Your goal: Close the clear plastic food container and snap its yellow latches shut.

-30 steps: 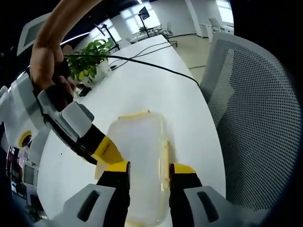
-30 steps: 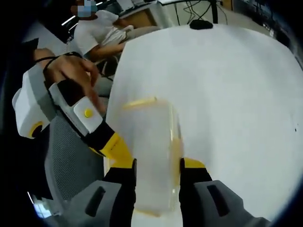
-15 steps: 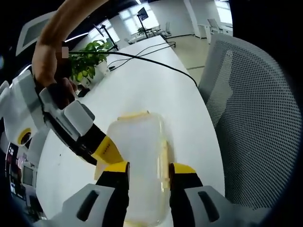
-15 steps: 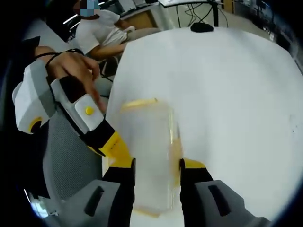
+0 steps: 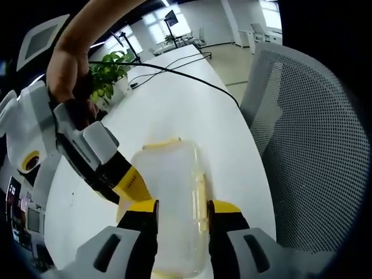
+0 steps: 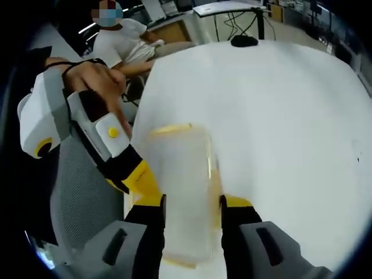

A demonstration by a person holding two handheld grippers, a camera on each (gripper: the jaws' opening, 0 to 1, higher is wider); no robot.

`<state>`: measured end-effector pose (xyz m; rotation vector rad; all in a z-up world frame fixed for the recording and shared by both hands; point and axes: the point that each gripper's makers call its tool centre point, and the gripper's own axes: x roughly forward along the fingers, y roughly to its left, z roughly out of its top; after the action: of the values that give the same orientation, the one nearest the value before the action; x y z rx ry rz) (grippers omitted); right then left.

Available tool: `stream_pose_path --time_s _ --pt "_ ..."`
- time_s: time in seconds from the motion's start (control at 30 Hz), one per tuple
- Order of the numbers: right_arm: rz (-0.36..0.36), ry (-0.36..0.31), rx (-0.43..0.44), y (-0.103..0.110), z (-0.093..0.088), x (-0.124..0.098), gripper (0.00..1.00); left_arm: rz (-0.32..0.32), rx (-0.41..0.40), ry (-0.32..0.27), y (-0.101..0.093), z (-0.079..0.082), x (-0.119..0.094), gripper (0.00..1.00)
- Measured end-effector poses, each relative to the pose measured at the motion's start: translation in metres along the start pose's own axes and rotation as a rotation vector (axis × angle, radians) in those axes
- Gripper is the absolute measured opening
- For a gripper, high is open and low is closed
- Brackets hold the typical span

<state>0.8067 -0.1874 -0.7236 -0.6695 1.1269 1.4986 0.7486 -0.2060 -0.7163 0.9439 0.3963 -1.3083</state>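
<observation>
While still over the container (image 5: 171,197), both grippers (image 5: 181,209) (image 6: 192,203) unmoved, jaws apart.

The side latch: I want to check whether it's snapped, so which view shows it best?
The left gripper view: the side latch runs sharp and yellow along the container. In the right gripper view it is blurred and pale. Neither view settles whether it is snapped.
</observation>
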Motion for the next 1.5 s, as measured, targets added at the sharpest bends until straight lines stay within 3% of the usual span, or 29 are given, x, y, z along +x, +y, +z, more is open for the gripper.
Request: stream_pose_path --time_s 0.47,0.73,1.13,1.5 --pt "-0.054 -0.027 0.017 -0.002 0.0 -0.005 0.37 -0.003 -0.065 0.012 0.003 -0.005 -0.006 0.29" --pt "-0.098 -0.061 0.017 -0.004 -0.001 -0.015 0.39 0.004 -0.135 -0.013 0.003 -0.005 -0.015 0.32" --pt "-0.183 -0.086 -0.003 -0.003 -0.017 -0.034 0.46 0.026 -0.253 -0.03 0.005 -0.011 -0.027 0.37" --pt "-0.27 -0.121 0.001 0.008 -0.035 -0.047 0.53 0.108 -0.391 -0.049 0.019 -0.024 -0.039 0.45"
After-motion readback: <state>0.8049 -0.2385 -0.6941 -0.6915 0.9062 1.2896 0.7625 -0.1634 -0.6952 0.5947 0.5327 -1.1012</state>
